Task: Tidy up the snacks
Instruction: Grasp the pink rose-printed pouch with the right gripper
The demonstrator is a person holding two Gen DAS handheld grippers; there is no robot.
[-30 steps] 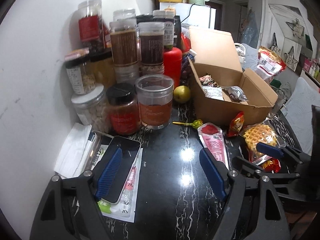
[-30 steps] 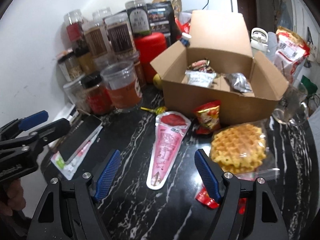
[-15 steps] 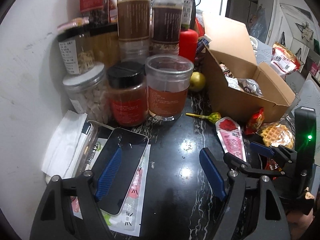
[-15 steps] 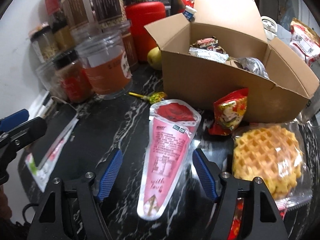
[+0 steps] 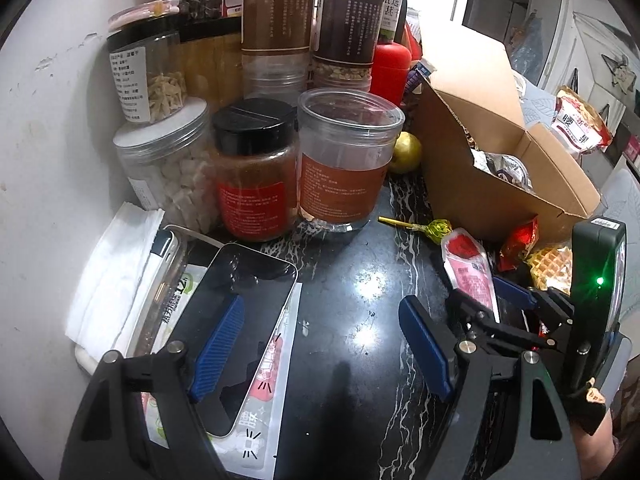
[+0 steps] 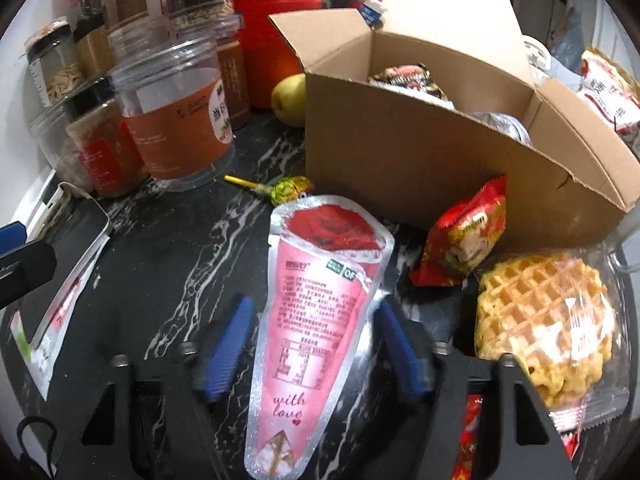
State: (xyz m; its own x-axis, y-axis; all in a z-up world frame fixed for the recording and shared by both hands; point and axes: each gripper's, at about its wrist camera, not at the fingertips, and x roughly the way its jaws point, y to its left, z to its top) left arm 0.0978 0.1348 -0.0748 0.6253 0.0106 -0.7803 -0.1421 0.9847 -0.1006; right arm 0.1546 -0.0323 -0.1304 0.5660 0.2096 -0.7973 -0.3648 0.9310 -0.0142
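My right gripper straddles the pink cone-shaped snack pouch, which lies flat on the black marble counter, wide red end far, pointed tip near. The pouch sits between the two blue pads, one on each side of its middle. The jaws are closing on it; the right pad looks about at the pouch's edge and the left just short of it, so I can't call it a firm grip yet. Right of the pouch, a red snack packet leans against the open cardboard box, and a wrapped waffle lies just right of the right finger. A green-wrapped lollipop lies just beyond the pouch's far end. The box already has wrapped snacks in it. My left gripper hangs well left of the pouch, jaws spread wide, nothing between them but bare counter; its left pad is over a black phone lying on flat sachets. In the left wrist view I see the right gripper at the right with the same pouch between its tips. Far left: a cluster of jars, with a clear open tub with orange label and a black-lidded spice jar in front.
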